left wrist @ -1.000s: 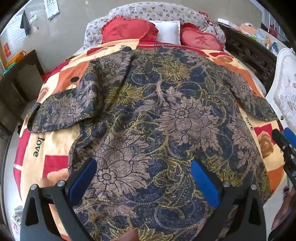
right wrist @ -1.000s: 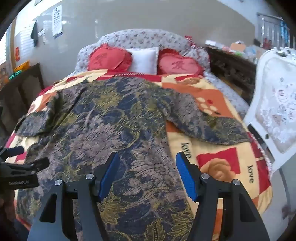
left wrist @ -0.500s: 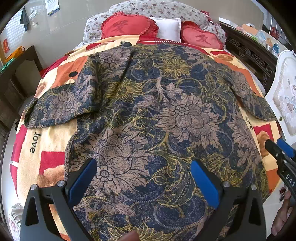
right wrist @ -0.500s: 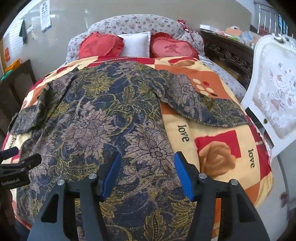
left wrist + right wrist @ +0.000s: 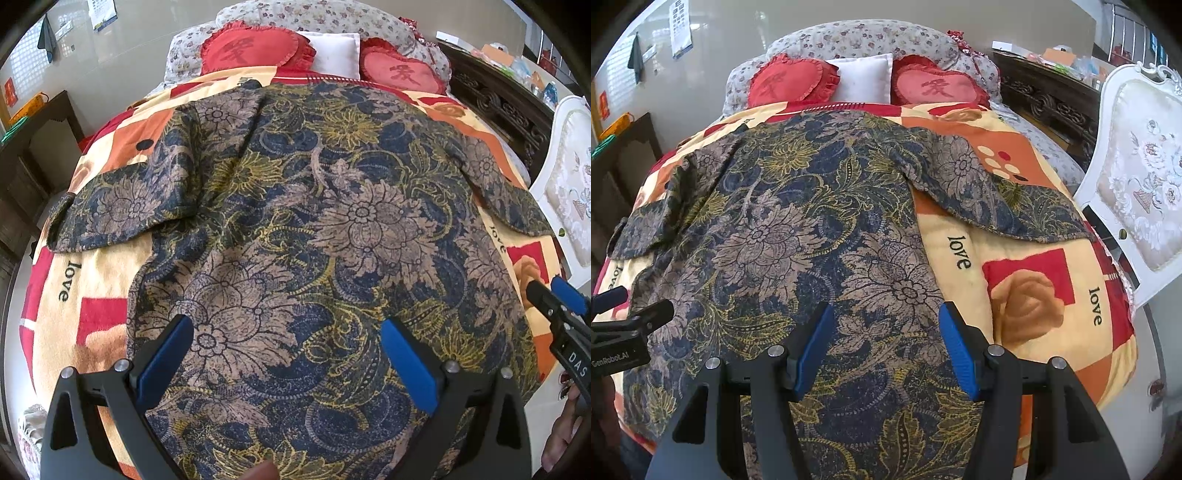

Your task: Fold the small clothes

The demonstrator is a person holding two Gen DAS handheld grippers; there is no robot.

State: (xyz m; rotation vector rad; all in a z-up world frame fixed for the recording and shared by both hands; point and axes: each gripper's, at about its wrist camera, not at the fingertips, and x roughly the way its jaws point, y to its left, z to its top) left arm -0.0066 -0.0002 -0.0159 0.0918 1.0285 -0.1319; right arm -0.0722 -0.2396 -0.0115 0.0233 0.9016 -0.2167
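Note:
A dark blue, gold and brown floral garment (image 5: 303,229) lies spread flat on a bed, both short sleeves stretched out to the sides; the same garment (image 5: 798,243) fills the right wrist view. My left gripper (image 5: 286,350) hovers open above the lower left part of the garment, nothing between its blue pads. My right gripper (image 5: 884,343) is open above the lower right part, near the garment's right edge. The right gripper (image 5: 561,310) shows at the right edge of the left wrist view. The left gripper (image 5: 624,314) shows at the left edge of the right wrist view.
The bed carries an orange, red and cream blanket (image 5: 1027,295) printed with roses and "love". Two red heart cushions (image 5: 255,51) and a white pillow (image 5: 334,53) lie at the head. A white upholstered chair (image 5: 1137,184) stands right, dark wooden furniture (image 5: 495,107) behind, a dark cabinet (image 5: 33,155) left.
Both views have tipped slightly lower toward the garment. The right gripper's jaws narrowed a little early on. The garment has not moved.

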